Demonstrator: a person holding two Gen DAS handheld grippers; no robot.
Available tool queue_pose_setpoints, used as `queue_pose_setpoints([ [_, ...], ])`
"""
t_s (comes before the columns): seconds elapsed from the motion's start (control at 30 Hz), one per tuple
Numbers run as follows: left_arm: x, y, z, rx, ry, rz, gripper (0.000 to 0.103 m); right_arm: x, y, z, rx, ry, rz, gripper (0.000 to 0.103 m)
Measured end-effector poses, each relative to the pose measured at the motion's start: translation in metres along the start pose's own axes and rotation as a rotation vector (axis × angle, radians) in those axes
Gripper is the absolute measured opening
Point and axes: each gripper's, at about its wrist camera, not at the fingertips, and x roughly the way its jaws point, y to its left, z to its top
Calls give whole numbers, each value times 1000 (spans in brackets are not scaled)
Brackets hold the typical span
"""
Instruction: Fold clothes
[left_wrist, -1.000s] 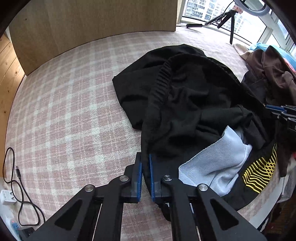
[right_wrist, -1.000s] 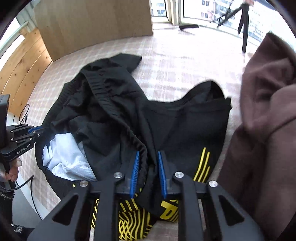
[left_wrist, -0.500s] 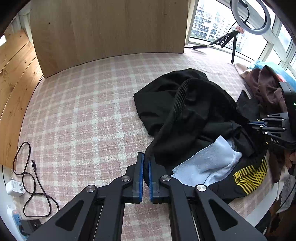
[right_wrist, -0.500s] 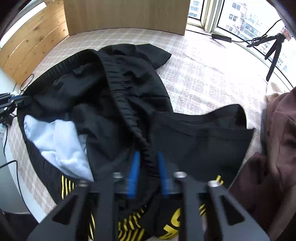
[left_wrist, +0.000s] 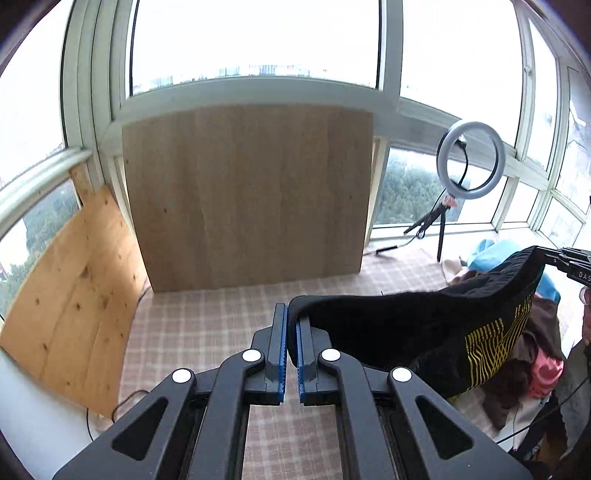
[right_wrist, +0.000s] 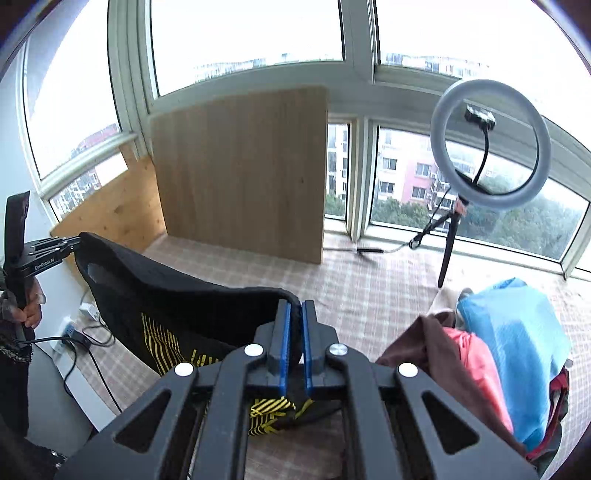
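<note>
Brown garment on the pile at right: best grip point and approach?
Take the brown garment by its raised top fold, coming from above. It is draped over the pile beside the pink and blue clothes, so the edges look buried. Both grippers are full now.

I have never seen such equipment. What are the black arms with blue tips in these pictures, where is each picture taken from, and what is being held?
There is no robot here. A person holds one hand tool in each hand. Each tool is a gripper with two black fingers and blue pads, and it carries a wide-angle camera that looks forward along those fingers. So one picture is the view from the left gripper, and the other from the right gripper.

Both grippers are shut on the same garment, black shorts with a yellow line print, one at each end of the top edge. The shorts hang stretched between them, lifted above the pink checked cover.

On the cover to the right lies a pile of other clothes, brown, pink and blue. Behind stand wooden boards, windows and a ring light on a tripod.
</note>
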Motion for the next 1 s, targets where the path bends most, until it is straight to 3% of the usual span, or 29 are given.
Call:
queue_pose_setpoints([
  [0.2, -48, -2, 20, 82, -87, 55, 3, -49, 16, 28, 9, -155, 76, 6],
  [0.27, -42, 1, 13, 79, -54, 58, 3, -59, 21, 30, 5, -187, 77, 6],
  [0.37, -24, 7, -5, 55, 12, 60, 3, -39, 15, 33, 45, -169, 90, 6],
  [0.43, 3, 15, -32, 24, 97, 63, 7, -6, 9, 33, 78, -117, 122, 6],
  [0.57, 86, 42, -122, 29, 384, 206, 11, 90, 27, 7, 37, 116, 33, 8],
  [0.63, 114, 60, -169, 34, 522, 257, 11, 127, 41, -20, 39, 217, 70, 8],
  [0.7, 124, 75, -198, 20, 600, 257, 11, 145, 59, -52, 38, 277, 111, 9],
  [0.77, 118, 79, -205, 38, 607, 227, 11, 154, 74, -87, 47, 337, 145, 17],
  [0.83, 111, 77, -207, 86, 596, 196, 22, 158, 81, -119, 94, 396, 172, 28],
  [0.93, 107, 50, -196, 287, 563, 107, 40, 160, 80, -154, 178, 446, 193, 29],
  [1.0, 111, 27, -200, 421, 566, 39, 42, 160, 75, -172, 234, 464, 194, 29],
])
